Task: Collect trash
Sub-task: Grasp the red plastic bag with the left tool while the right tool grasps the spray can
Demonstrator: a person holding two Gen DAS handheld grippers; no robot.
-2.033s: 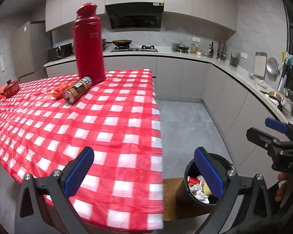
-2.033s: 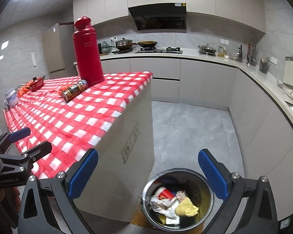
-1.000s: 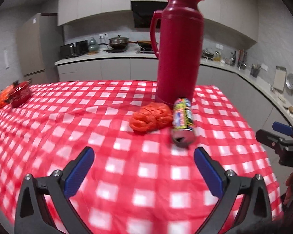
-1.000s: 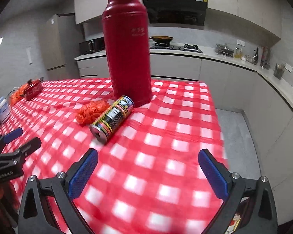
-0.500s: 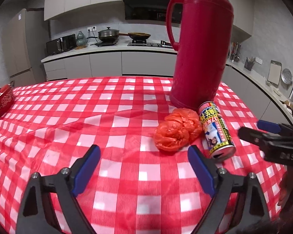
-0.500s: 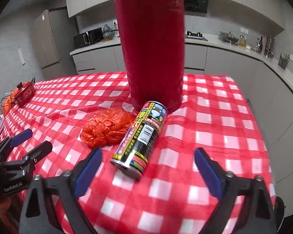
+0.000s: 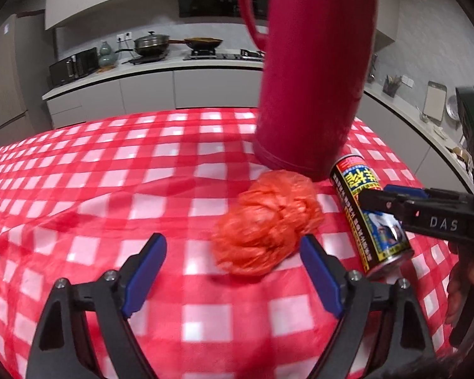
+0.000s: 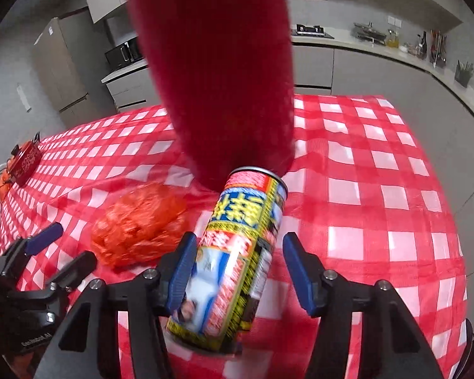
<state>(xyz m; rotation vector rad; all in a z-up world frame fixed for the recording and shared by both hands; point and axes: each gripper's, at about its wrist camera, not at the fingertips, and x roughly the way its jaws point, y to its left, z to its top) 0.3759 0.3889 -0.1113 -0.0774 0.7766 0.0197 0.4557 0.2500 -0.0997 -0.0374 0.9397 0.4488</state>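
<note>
Left wrist view: the left tongs hang over the worktop, which is covered in a red-and-white check cloth; their jaws stand apart and are closing, with nothing pressed between the blue pads. The crumpled orange plastic bag lies on the cloth just ahead of them, toward the right-hand finger and near its tip, not gripped. To the bag's right lies the printed drink can on its side, its far end close to the base of the upright red thermos flask. The right tongs enter from the right edge, one dark finger crossing in front of the can. Right wrist view: the right tongs straddle the can, which lies lengthwise between the two blue pads; the jaws are closing, the left pad is at the can's side, and a gap shows between the can and the right pad. The orange bag lies just left of the can, and the left tongs appear at the lower left edge, near the bag. The flask stands directly behind the can.
</note>
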